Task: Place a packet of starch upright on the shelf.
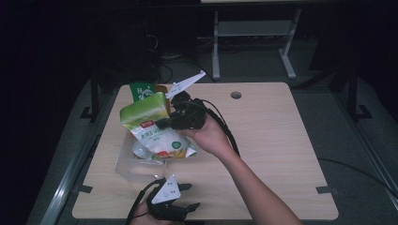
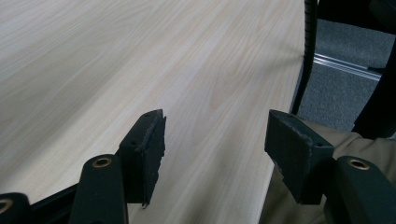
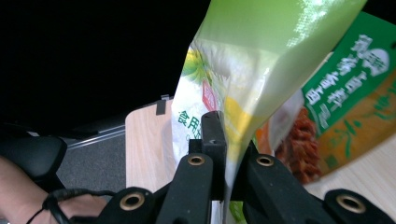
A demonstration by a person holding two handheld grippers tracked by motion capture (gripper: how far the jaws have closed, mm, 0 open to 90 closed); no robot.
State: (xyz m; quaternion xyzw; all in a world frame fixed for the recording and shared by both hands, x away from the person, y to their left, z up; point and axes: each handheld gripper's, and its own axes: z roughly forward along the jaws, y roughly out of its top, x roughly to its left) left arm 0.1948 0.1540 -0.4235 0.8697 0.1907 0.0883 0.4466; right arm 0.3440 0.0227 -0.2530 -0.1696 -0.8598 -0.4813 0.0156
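My right gripper is shut on a light green and white snack bag and holds it lifted over the table's left side. In the right gripper view the black jaws pinch the green bag by its edge, and the gripper points toward the table's left border. Near the front edge my left gripper stands open, with nothing between its jaws. The left gripper view shows the open gripper above bare wood.
A clear plastic container sits under the lifted bag. A green and orange packet stands behind it, seen also as a packet with a food picture. The wooden table has a round hole at the back.
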